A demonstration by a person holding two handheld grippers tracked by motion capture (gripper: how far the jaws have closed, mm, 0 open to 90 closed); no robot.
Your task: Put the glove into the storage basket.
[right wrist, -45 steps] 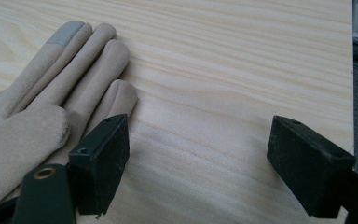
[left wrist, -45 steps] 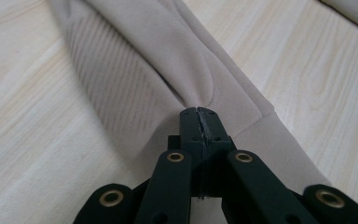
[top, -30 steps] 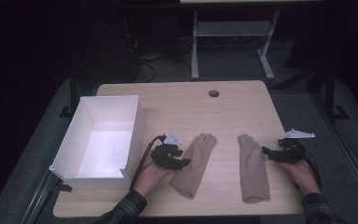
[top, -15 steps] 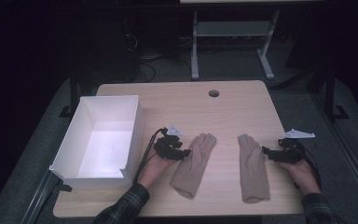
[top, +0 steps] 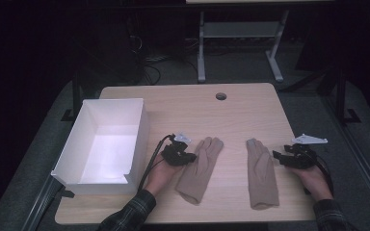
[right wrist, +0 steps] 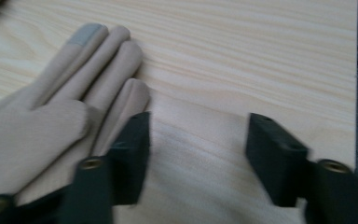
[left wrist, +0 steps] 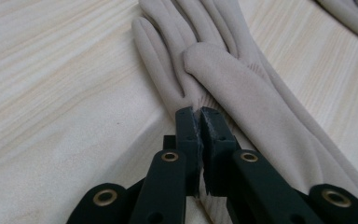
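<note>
Two beige gloves lie flat on the wooden table (top: 212, 115), fingers pointing away from me. My left gripper (top: 192, 156) sits at the left edge of the left glove (top: 200, 168). In the left gripper view its jaws (left wrist: 199, 112) have just closed and pinch the puckered edge of that glove (left wrist: 242, 79) below the little finger. My right gripper (top: 275, 155) rests beside the right glove (top: 261, 173). In the right gripper view its jaws (right wrist: 198, 140) have just been closing but still stand apart. Bare table lies between them, and one jaw overlaps the glove's (right wrist: 42, 121) little-finger edge.
An open white box (top: 139, 130) stands at the table's left side, close to my left hand. A round cable hole (top: 220, 96) sits near the far edge. Dark floor, cables and a metal stand lie beyond the table.
My left hand has shifted slightly away from me along the left glove's edge. The right hand and both gloves have stayed in place.
</note>
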